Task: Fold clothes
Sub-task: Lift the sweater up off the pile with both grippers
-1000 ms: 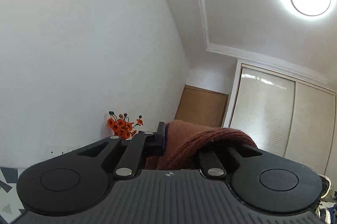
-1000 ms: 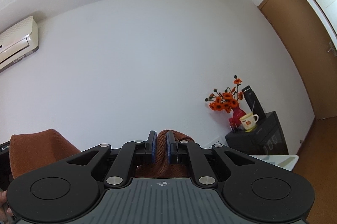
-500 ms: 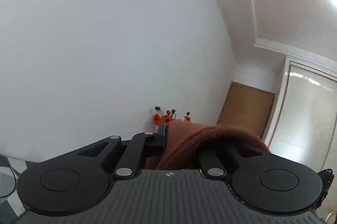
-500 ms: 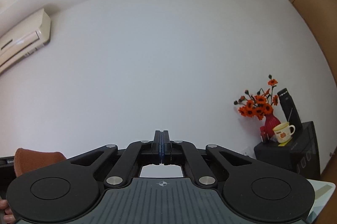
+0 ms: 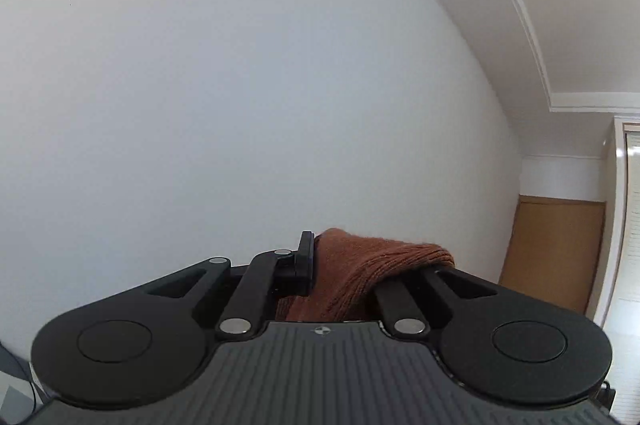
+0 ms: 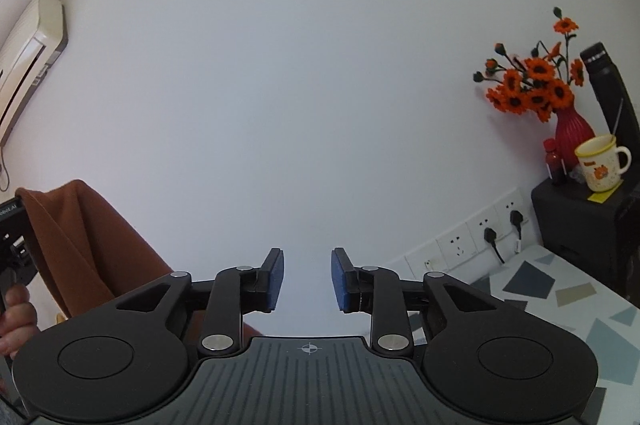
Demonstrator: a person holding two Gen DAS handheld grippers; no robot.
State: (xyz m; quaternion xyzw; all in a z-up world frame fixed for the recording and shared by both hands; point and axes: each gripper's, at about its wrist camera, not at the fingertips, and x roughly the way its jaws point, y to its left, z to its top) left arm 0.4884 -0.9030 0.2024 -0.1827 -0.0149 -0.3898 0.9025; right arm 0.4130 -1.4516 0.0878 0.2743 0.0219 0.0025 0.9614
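A rust-brown knitted garment [image 5: 372, 265] is bunched between the fingers of my left gripper [image 5: 340, 265], which is shut on it and held up facing the white wall; cloth drapes over the right finger and hides it. In the right wrist view the same brown garment [image 6: 76, 241] hangs at the left, beside a person's hand [image 6: 16, 317] on the other gripper's body. My right gripper [image 6: 307, 279] stands open with nothing between its blue pads [image 6: 276, 277].
A black cabinet [image 6: 588, 221] at the right carries a red vase of orange flowers [image 6: 536, 93], a mug [image 6: 602, 163] and a black bottle [image 6: 608, 89]. Wall sockets [image 6: 476, 237] sit above a patterned table [image 6: 560, 309]. An air conditioner [image 6: 28, 61] hangs upper left. A brown door [image 5: 556, 253] shows at the right.
My right gripper let go of the brown garment, shut empty, and now stands open. The left gripper turned left toward the wall, still holding the cloth.
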